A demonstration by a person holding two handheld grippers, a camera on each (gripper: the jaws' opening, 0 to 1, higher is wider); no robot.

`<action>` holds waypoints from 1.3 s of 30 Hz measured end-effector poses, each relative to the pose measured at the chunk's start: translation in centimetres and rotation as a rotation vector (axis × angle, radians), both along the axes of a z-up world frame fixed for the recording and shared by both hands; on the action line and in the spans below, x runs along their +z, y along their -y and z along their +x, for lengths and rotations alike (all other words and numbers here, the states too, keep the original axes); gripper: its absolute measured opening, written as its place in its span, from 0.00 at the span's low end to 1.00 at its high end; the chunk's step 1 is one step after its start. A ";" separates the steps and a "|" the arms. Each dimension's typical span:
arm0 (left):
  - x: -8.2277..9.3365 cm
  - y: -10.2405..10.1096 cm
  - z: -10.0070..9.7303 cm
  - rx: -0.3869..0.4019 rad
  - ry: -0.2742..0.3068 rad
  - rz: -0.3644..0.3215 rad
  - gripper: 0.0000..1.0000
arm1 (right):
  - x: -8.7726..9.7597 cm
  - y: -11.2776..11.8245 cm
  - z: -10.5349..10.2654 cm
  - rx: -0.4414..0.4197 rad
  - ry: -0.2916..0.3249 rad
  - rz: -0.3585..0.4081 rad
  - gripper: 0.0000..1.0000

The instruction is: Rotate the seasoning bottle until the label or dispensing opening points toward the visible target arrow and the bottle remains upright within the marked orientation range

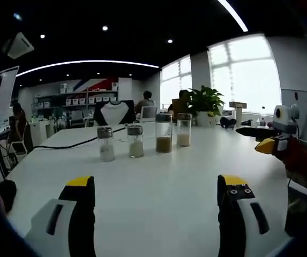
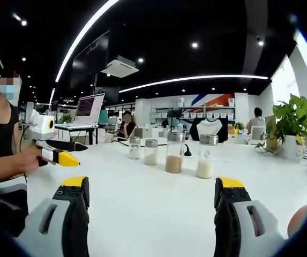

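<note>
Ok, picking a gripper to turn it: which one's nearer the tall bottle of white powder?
Right, probably. From the right gripper the bottle looks larger, just right of centre ahead; from the left gripper it looks smaller, farther off.

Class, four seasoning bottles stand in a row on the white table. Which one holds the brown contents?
The brown-filled bottle, third from the left in the left gripper view, between two pale-filled ones. It is taller than the two small bottles to its left.
</note>
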State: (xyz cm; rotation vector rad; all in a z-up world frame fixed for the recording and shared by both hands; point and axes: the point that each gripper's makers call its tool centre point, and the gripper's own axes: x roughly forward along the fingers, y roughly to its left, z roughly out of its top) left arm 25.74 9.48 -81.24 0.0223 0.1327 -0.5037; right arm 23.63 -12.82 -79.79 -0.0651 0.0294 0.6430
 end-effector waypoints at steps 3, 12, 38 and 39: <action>0.3 -0.2 1.1 0.005 -0.003 0.008 1.00 | 0.1 0.3 0.1 -0.001 -0.008 0.022 1.00; 0.4 -1.6 4.8 0.073 -0.045 -0.027 1.00 | 0.4 0.4 0.2 -0.008 -0.003 0.014 1.00; -0.1 -3.6 13.4 0.201 0.012 0.018 0.98 | -0.5 -0.9 0.0 0.031 -0.062 0.021 1.00; 0.0 -3.6 13.7 0.201 0.028 0.017 0.99 | -0.5 -1.0 0.0 0.033 -0.066 0.021 1.00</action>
